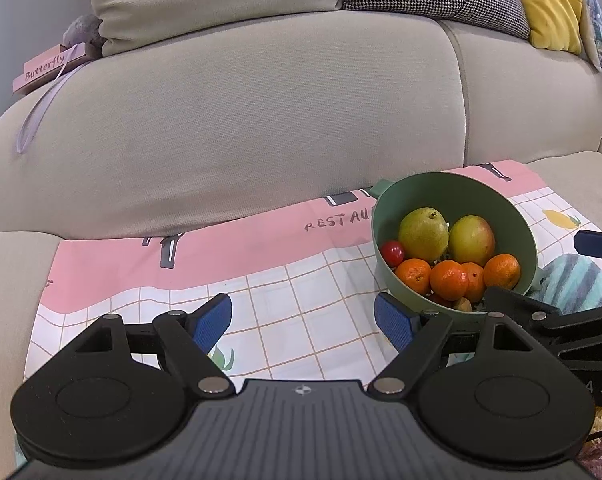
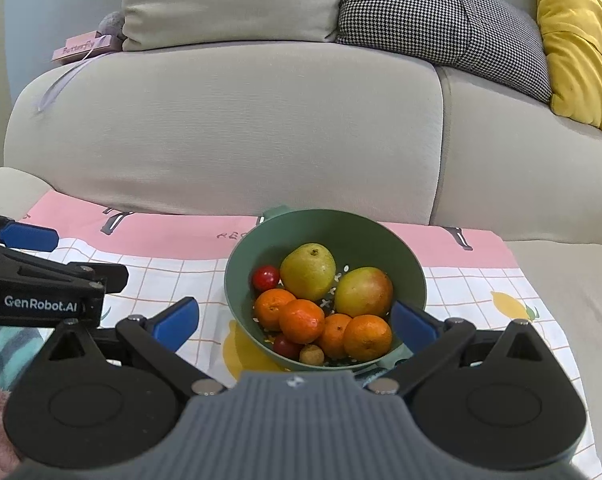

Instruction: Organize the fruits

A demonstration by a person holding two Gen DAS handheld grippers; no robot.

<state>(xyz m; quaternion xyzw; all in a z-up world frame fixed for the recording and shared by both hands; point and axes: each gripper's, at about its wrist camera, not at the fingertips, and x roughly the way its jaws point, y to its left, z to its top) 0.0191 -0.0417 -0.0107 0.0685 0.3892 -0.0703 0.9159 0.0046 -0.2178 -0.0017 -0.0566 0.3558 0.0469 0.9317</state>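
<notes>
Green bowl [image 2: 381,240], four oranges [image 2: 301,320], one pear [image 2: 308,271], one mango [image 2: 364,291], both tongs [image 1: 303,320] [image 2: 295,322] open, empty

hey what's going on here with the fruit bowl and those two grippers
A person holds a hand-held gripper in each hand over a patterned cloth spread on a sofa. A green bowl on the cloth holds a pear, a mango, four oranges and a few small fruits. The left hand-held gripper and right hand-held gripper are both open and empty; the right one faces the bowl. No fruit has been picked up.
</notes>
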